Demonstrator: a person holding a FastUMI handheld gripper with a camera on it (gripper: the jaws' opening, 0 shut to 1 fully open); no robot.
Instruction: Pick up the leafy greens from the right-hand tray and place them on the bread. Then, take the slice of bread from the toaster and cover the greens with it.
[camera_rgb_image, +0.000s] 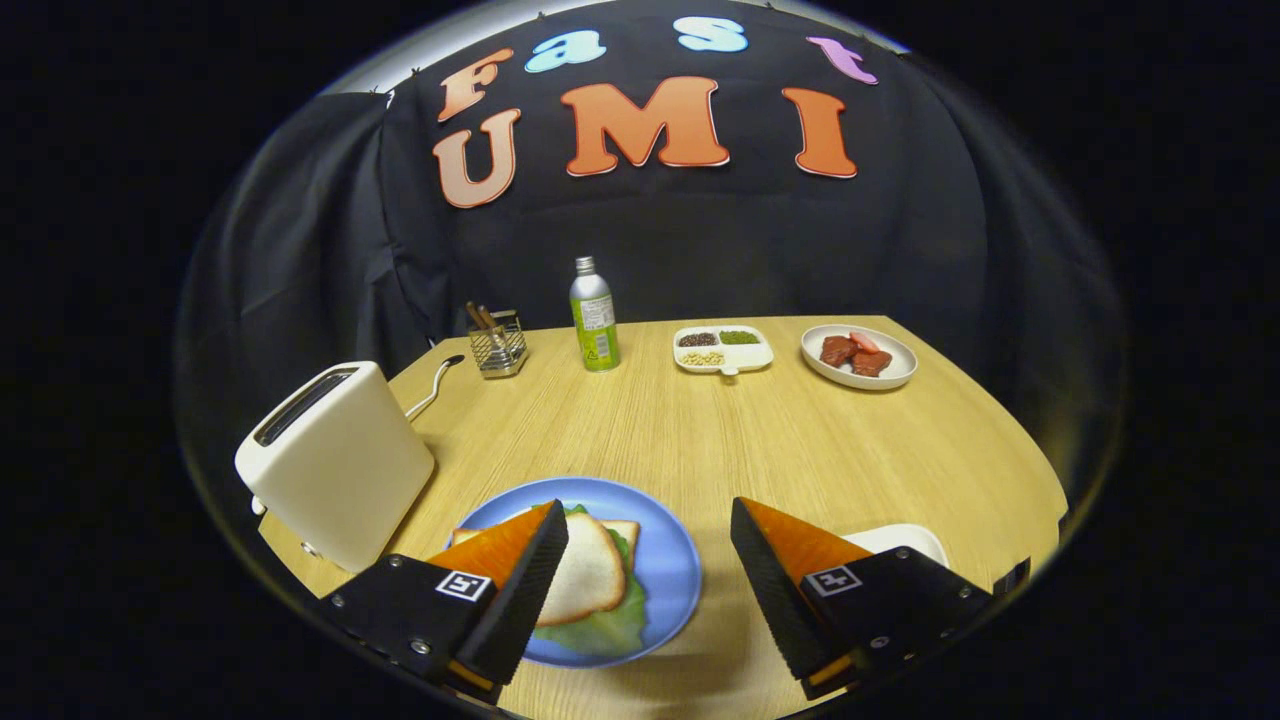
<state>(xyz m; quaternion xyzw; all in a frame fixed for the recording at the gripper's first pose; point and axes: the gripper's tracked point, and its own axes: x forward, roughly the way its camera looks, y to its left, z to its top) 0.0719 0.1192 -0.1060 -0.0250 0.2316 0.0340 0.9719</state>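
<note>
Hovering wide and empty, the tongs (650, 560) overlook one blue plate (672, 560) — two bread slices (585, 575) sandwiching greens (605, 632).

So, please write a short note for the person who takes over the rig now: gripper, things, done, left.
Gripper: open, holding nothing, fingers apart above the blue plate.
On the plate: a bread slice lies on top of the leafy greens, with another bread slice under them.
Toaster: beside the plate; no bread stands out of its slot.
Done: both steps appear finished.
Left: apparently only to withdraw the gripper.
</note>
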